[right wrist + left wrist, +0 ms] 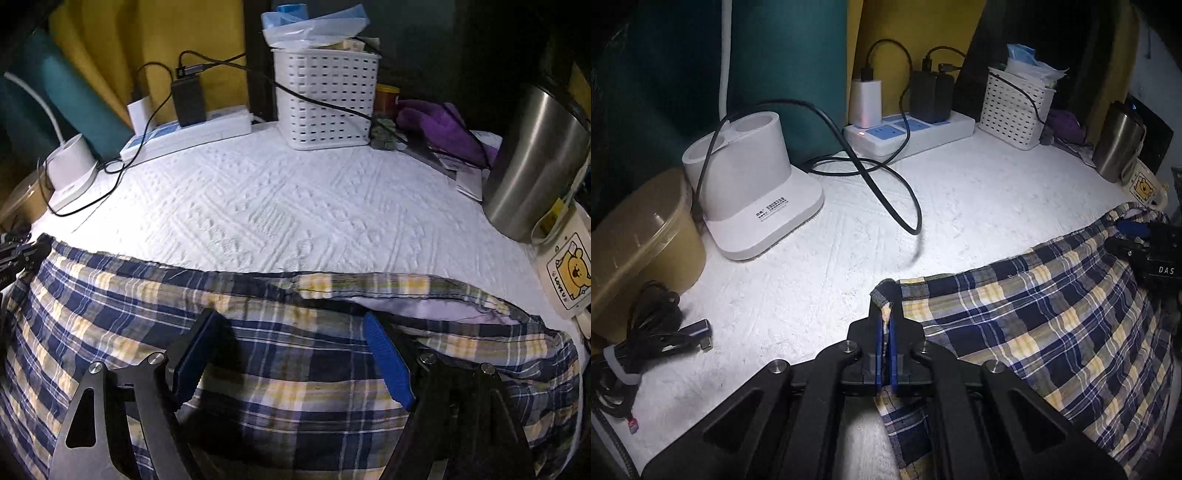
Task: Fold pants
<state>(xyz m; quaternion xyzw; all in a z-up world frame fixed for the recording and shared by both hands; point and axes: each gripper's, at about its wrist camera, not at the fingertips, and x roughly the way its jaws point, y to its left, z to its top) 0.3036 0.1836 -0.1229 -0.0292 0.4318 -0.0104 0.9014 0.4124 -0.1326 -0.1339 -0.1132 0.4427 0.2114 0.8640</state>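
Observation:
Blue, yellow and white plaid pants (1034, 325) lie spread on a white textured cover (960, 206). My left gripper (885, 321) is shut on the pants' left corner, the cloth pinched between its blue pads. In the right wrist view the pants (110, 295) fill the near half, with the waistband gaping at the far right. My right gripper (288, 321) stands open just above the cloth, its blue pads (388, 362) wide apart with nothing pinched. Each gripper shows in the other's view: the right gripper (1145, 243) at the pants' far right edge, the left gripper (14, 254) at their left edge.
Along the back stand a white charging stand (753, 184), a power strip (908, 133) with chargers, a white basket (1015, 107), a steel tumbler (1119, 144) and a bear mug (1145, 188). A black cable (886, 192) loops across the cover. A brown tub (639, 240) and a cable bundle (639, 343) sit left.

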